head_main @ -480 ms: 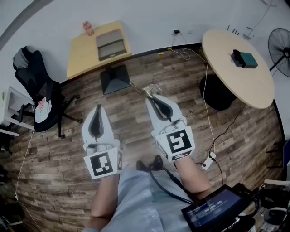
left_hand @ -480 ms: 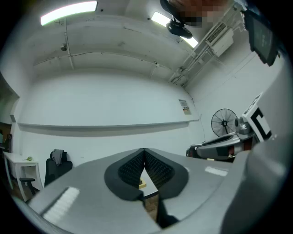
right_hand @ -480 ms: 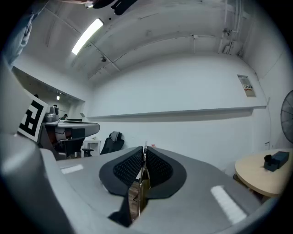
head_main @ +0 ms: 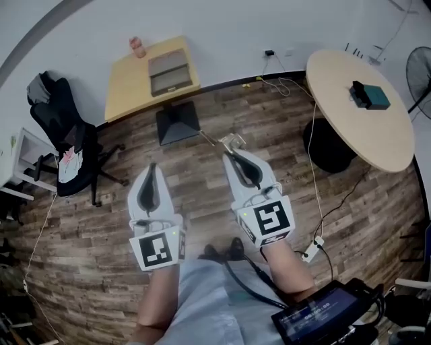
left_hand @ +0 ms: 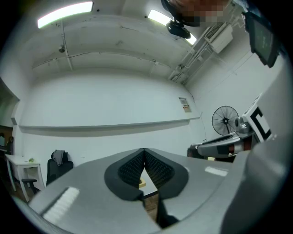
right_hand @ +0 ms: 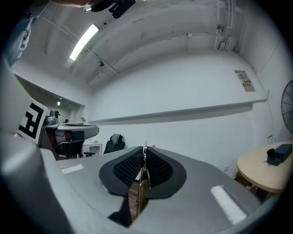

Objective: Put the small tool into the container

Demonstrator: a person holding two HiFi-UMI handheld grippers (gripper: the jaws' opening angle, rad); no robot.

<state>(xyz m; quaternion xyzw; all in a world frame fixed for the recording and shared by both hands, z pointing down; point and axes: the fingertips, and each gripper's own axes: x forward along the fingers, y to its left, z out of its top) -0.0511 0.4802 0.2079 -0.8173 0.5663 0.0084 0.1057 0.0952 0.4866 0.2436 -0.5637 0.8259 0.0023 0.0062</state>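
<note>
Over the wood-plank floor [head_main: 202, 189], short of the yellow square table [head_main: 124, 94] | right gripper [head_main: 234, 153]: jaws clamped on the small thin metal tool [head_main: 227, 140], tip poking ahead, held level, likely for carrying | left gripper [head_main: 151, 168]: jaws together, empty, seemingly idle | grey rectangular container [head_main: 168, 73]: on that table, well apart from the tool, so the approach comes next

This looks like a plain office or lab workroom. It has a wood-plank floor [head_main: 87, 236] and bare white walls [left_hand: 114, 100]. A square desk [head_main: 128, 91] stands near a black swivel chair [head_main: 64, 128], with a round table [head_main: 357, 111] and a standing fan [head_main: 423, 74] further off. Cables trail from a wall socket [head_main: 269, 52]. Strip lights [left_hand: 64, 13] hang beside exposed ceiling pipes [left_hand: 192, 59].
</note>
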